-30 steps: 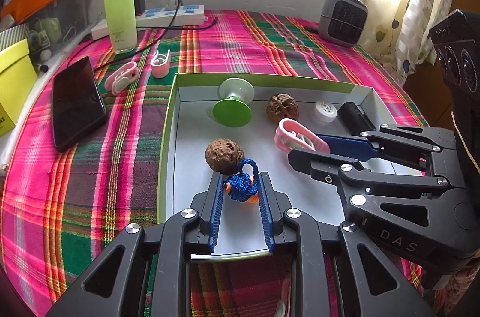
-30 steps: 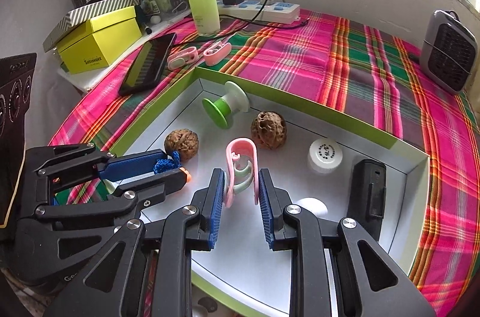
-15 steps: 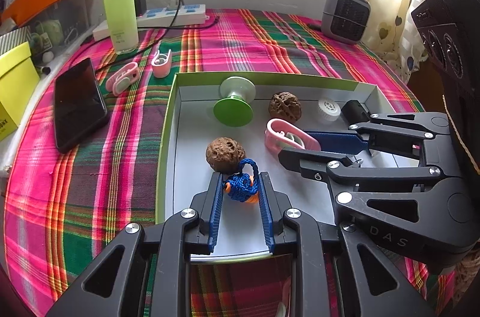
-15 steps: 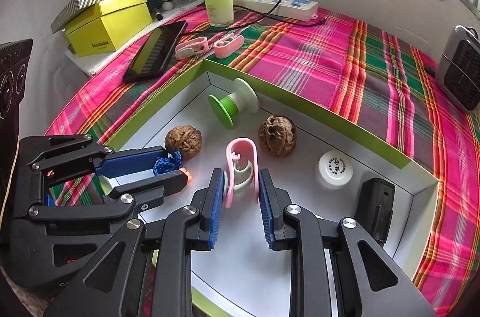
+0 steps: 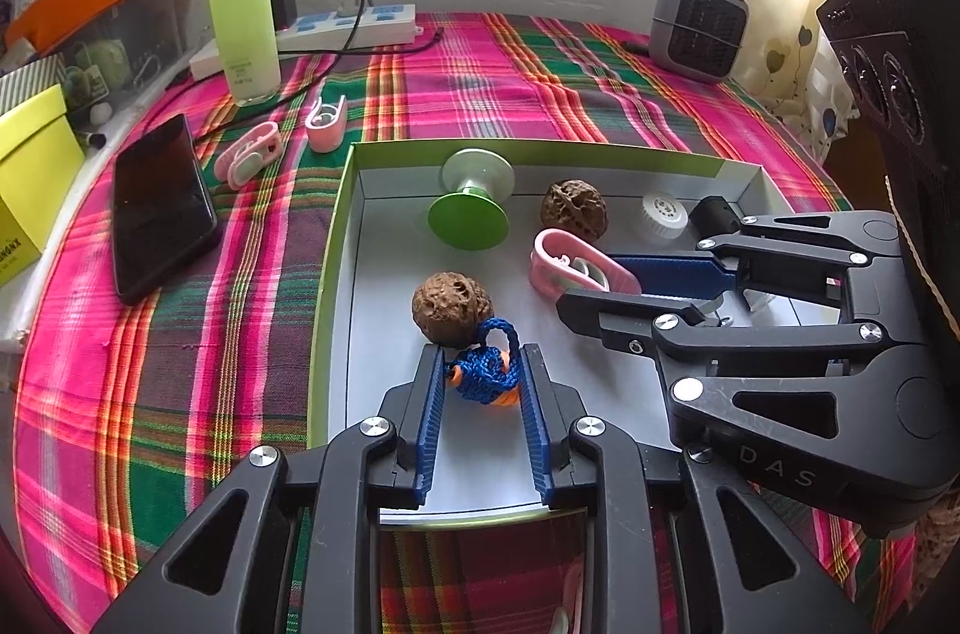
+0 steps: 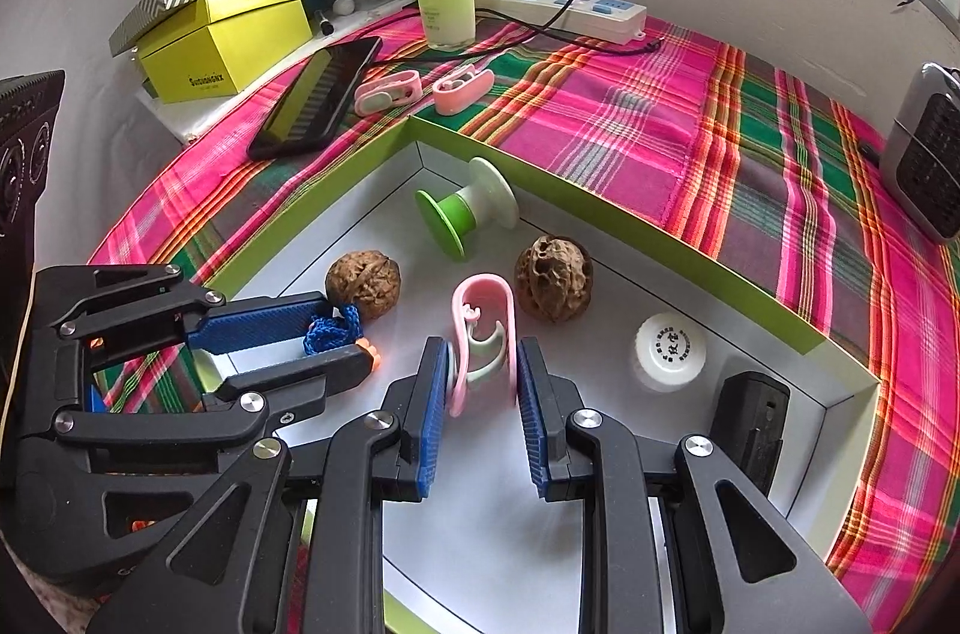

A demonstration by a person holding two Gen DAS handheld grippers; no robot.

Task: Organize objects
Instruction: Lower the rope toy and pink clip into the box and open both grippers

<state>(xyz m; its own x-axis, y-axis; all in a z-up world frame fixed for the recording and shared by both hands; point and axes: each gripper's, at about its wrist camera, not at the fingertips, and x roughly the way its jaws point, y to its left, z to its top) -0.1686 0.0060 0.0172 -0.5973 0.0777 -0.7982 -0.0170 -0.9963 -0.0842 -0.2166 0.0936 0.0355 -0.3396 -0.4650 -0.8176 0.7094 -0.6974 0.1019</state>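
Note:
A green-rimmed white box (image 5: 336, 238) lies on the plaid cloth. My left gripper (image 5: 480, 367) is shut on a blue knitted toy with orange parts (image 5: 483, 373), low over the box floor beside a walnut (image 5: 451, 303). My right gripper (image 6: 483, 364) is shut on a pink clip (image 6: 485, 334) inside the box; it also shows in the left wrist view (image 5: 576, 268). The box also holds a green spool (image 5: 471, 208), a second walnut (image 5: 573, 208), a white cap (image 5: 663, 214) and a black block (image 6: 753, 424).
Two more pink clips (image 5: 249, 151) (image 5: 327, 124) lie on the cloth left of the box, by a black phone (image 5: 159, 208). A green bottle (image 5: 243, 16), power strip (image 5: 348, 28), yellow box (image 6: 225, 34) and small heater (image 5: 699, 22) stand farther back.
Both grippers keep their grip. The right gripper with the pink clip has shifted left within the box, toward the first walnut. The left gripper has hardly moved.

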